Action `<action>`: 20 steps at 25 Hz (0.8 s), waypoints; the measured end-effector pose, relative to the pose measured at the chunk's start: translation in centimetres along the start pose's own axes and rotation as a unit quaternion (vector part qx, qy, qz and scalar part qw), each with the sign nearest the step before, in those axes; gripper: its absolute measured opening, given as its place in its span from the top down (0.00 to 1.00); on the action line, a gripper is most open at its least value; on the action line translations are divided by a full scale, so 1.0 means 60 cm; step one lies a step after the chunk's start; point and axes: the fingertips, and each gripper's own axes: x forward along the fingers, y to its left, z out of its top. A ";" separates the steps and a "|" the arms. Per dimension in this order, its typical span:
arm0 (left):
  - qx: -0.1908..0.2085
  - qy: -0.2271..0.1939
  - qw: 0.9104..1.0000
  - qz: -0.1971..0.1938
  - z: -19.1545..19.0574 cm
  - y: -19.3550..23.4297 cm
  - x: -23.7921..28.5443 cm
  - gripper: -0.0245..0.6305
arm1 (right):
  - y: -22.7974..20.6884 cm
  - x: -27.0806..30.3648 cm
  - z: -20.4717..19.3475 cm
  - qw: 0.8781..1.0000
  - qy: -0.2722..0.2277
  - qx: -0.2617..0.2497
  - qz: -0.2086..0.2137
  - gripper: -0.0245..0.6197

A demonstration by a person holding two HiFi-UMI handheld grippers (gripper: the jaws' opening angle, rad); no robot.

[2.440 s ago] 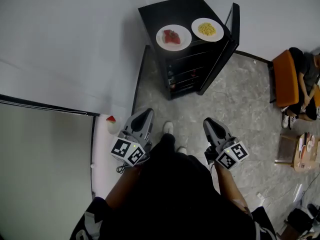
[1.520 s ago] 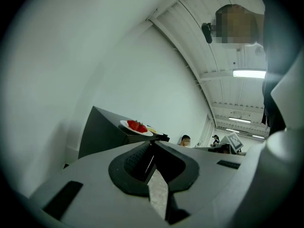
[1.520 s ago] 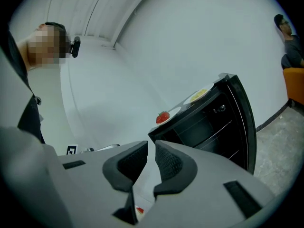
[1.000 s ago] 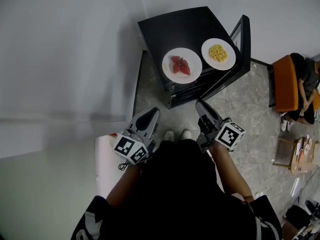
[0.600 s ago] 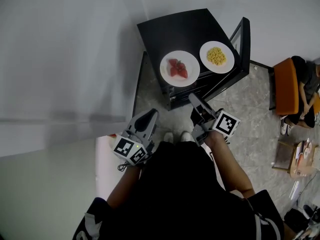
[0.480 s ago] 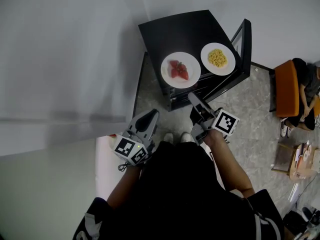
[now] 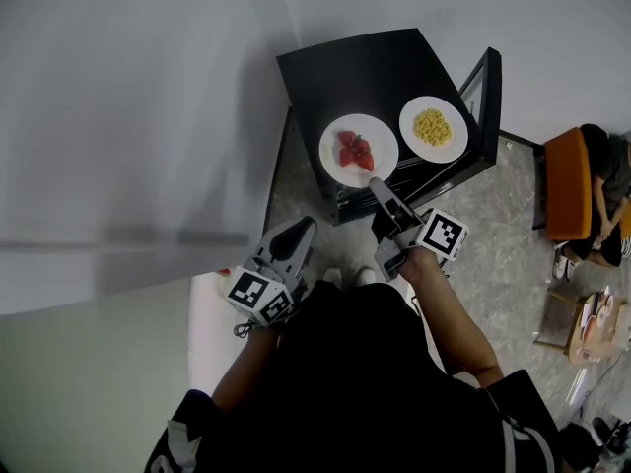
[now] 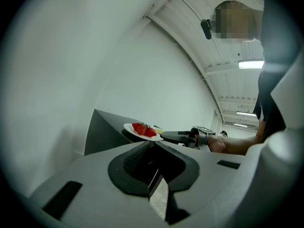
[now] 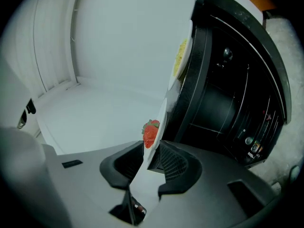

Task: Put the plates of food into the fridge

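Note:
A white plate of strawberries (image 7: 358, 150) sits at the front edge of the black fridge's top (image 7: 345, 67), with a plate of yellow food (image 7: 434, 128) beside it to the right. My right gripper (image 7: 380, 187) reaches up to the strawberry plate; in the right gripper view its jaws (image 9: 152, 146) are shut on the plate's near rim (image 9: 161, 115), a strawberry (image 9: 150, 133) just beyond. My left gripper (image 7: 299, 227) hangs lower left, shut and empty (image 8: 153, 144). The left gripper view also shows the strawberry plate (image 8: 142, 129).
The fridge door (image 7: 485, 101) stands open to the right, and dark wire shelves (image 9: 223, 103) show inside. A wall runs along the left. A person sits on an orange chair (image 7: 557, 170) at the right, with a low table (image 7: 592, 323) nearby.
I have come closer to the fridge. My right gripper rose and reached forward to the strawberry plate's rim. The left gripper kept its place.

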 end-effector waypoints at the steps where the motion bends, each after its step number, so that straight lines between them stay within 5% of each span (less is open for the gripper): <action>1: 0.000 0.001 1.000 -0.001 -0.001 0.001 0.002 0.92 | -0.002 0.004 0.000 1.000 0.001 0.003 0.001 0.81; 10: -0.004 0.003 1.000 0.001 -0.004 0.006 0.005 0.92 | -0.022 0.012 -0.006 0.996 -0.012 0.088 0.003 0.88; 20: -0.004 0.012 1.000 -0.001 -0.011 -0.014 -0.005 0.92 | -0.013 -0.029 -0.014 0.993 -0.013 0.114 0.005 0.89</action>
